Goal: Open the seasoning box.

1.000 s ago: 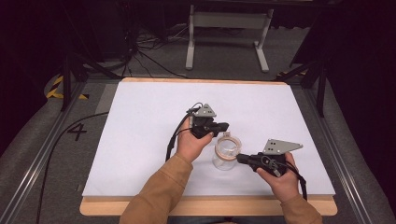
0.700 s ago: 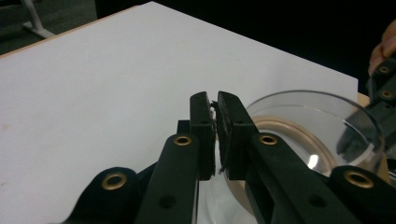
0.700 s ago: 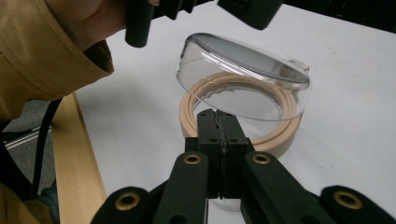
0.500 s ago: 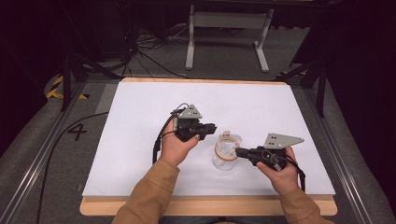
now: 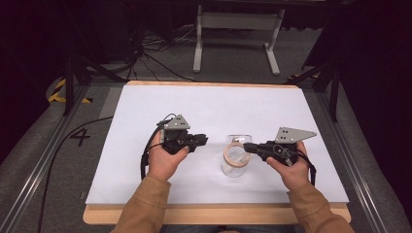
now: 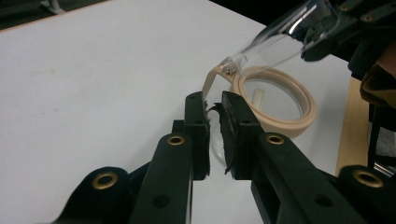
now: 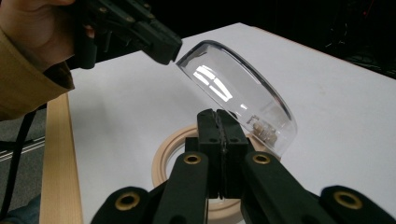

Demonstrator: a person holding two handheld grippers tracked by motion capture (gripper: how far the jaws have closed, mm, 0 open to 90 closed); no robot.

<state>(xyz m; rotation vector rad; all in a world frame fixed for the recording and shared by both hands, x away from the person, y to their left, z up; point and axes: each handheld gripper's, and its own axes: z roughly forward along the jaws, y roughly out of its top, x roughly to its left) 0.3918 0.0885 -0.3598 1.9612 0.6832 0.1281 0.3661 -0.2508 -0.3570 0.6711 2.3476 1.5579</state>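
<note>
Our right gripper (image 5: pixel 247 145) jaws clamp the clear jar's (image 5: pixel 235 164) open lid (image 7: pixel 236 91); our left gripper (image 5: pixel 204 140), beside the jar, has narrow, empty jaws.

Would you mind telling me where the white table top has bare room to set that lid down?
The far half of the white table top is bare, as is its left side beyond the left gripper. It is crowded between the grippers, where the right gripper holds the clear lid over the jar.
</note>
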